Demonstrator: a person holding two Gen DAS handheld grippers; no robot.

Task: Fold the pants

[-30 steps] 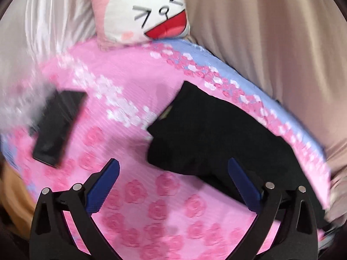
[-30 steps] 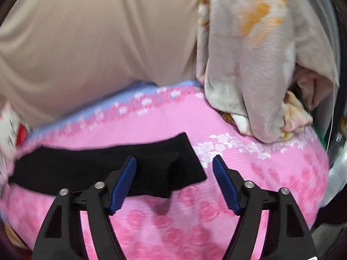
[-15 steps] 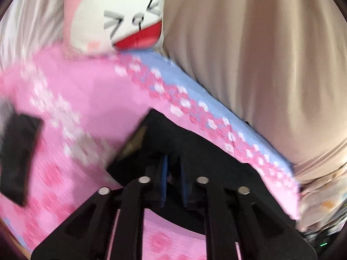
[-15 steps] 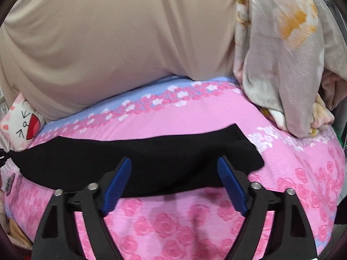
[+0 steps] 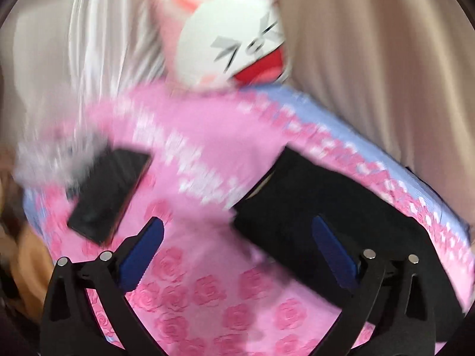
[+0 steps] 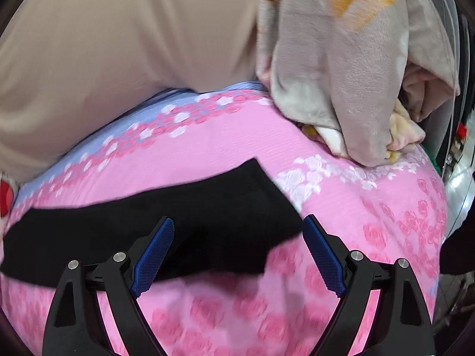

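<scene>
Left wrist view first: we see our left gripper [image 5: 237, 252] with its 2 blue fingers [image 5: 142, 255] spread wide and nothing between them, hovering over the pink rose-print bedspread [image 5: 207, 296]. The picture is smeared by motion blur. The black pants [image 5: 320, 207] lie on the bedspread, partly behind the right-hand finger, reaching toward the bedspread's blue-edged far border. On the other side of the pants, well apart from them, a flat black phone-like slab [image 5: 108, 192] rests on the bedspread. Beyond the pants, at the bedspread's far edge, a cartoon-face pillow [image 5: 234, 44] stands against a beige curtain [image 5: 386, 59].

From the right wrist view, our right gripper [image 6: 237, 255] also has its fingers [image 6: 323, 258] spread, empty. The pants [image 6: 178, 216] stretch as 1 long dark band across the bedspread [image 6: 237, 148], their nearer end lying between and just beyond the fingertips. Past that end of the pants, a heap of grey-and-orange blankets [image 6: 356, 74] sits on the bedspread's far corner.
</scene>
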